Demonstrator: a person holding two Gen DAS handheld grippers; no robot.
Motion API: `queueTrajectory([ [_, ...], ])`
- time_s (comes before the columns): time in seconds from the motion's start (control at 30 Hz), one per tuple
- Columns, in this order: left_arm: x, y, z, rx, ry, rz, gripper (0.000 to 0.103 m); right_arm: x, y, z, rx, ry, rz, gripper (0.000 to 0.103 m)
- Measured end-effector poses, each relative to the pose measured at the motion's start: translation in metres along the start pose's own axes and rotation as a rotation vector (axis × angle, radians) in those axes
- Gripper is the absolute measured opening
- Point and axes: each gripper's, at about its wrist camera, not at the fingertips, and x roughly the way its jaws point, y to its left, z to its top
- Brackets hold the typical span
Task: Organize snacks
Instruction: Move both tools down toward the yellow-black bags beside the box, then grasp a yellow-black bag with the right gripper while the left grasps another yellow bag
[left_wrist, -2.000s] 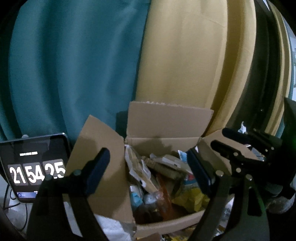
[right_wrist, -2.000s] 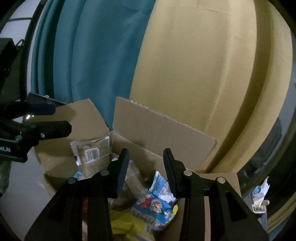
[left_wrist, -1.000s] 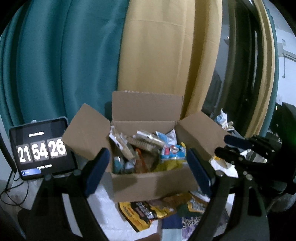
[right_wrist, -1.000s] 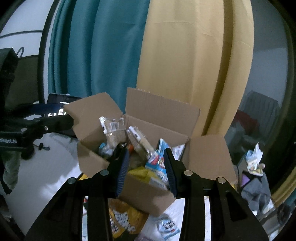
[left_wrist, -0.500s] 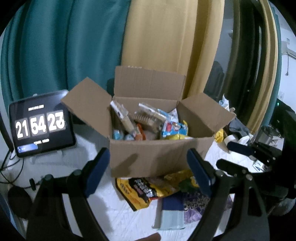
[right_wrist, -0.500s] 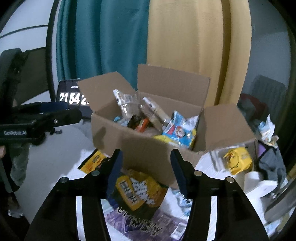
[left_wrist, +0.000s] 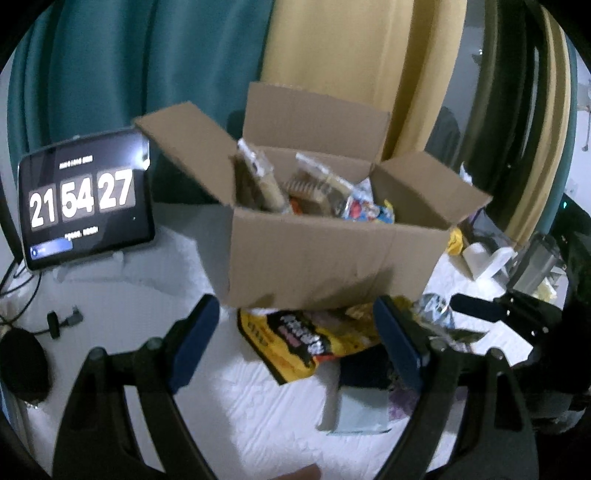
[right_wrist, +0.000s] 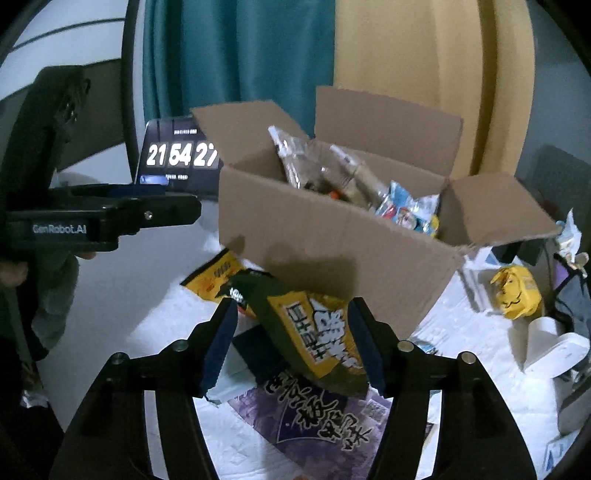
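Note:
An open cardboard box (left_wrist: 314, 258) stuffed with snack packets stands on a white cloth. Loose packets lie in front of it, among them a yellow and black bag (left_wrist: 306, 339). My left gripper (left_wrist: 295, 347) hangs open above that bag, holding nothing. In the right wrist view the box (right_wrist: 332, 251) is close ahead. My right gripper (right_wrist: 291, 347) has its jaws opening. A yellow and dark green snack bag (right_wrist: 314, 332) shows between its fingers, with no pad pressing on it. A purple bag (right_wrist: 321, 417) lies under it. The left gripper's side (right_wrist: 147, 210) shows at the left.
A tablet showing a clock (left_wrist: 85, 199) leans left of the box, with cables (left_wrist: 55, 321) beside it. A crumpled yellow packet (right_wrist: 515, 291) and white objects (right_wrist: 554, 350) lie to the right. Teal and yellow curtains hang behind. A pale blue packet (left_wrist: 362, 410) lies in front.
Both grippers have sunk from over the box's opening to the loose packets in front of it. The right jaws have widened. The left jaws kept their width.

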Motion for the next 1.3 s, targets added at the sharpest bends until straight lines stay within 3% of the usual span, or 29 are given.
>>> queueTrajectory([
  [0.4,0.032,0.013,-0.024,-0.020,0.093,0.025,0.086,0.048,-0.016,-0.015,0.027,0.090,-0.073,0.063],
  [0.43,0.035,0.014,-0.026,-0.022,0.103,0.028,0.086,0.049,-0.016,-0.016,0.026,0.089,-0.066,0.059],
  [0.5,0.041,0.013,-0.029,-0.023,0.121,0.024,0.086,0.052,-0.018,-0.016,0.019,0.091,-0.037,0.034],
  [0.57,0.049,0.013,-0.033,-0.028,0.144,0.016,0.086,0.052,-0.015,-0.017,0.003,0.085,-0.036,0.031],
  [0.6,0.052,0.012,-0.035,-0.031,0.153,0.012,0.086,0.051,-0.014,-0.017,-0.004,0.080,-0.037,0.023],
  [0.83,0.077,0.003,-0.045,-0.072,0.227,-0.033,0.086,0.034,-0.018,-0.010,-0.004,0.032,-0.027,0.016],
  [1.2,0.110,-0.003,-0.036,-0.149,0.268,-0.051,0.086,0.012,-0.040,-0.012,0.040,0.001,-0.012,0.012],
  [1.3,0.118,-0.001,-0.037,-0.167,0.273,-0.047,0.081,0.009,-0.045,-0.011,0.051,-0.008,-0.006,0.012],
])
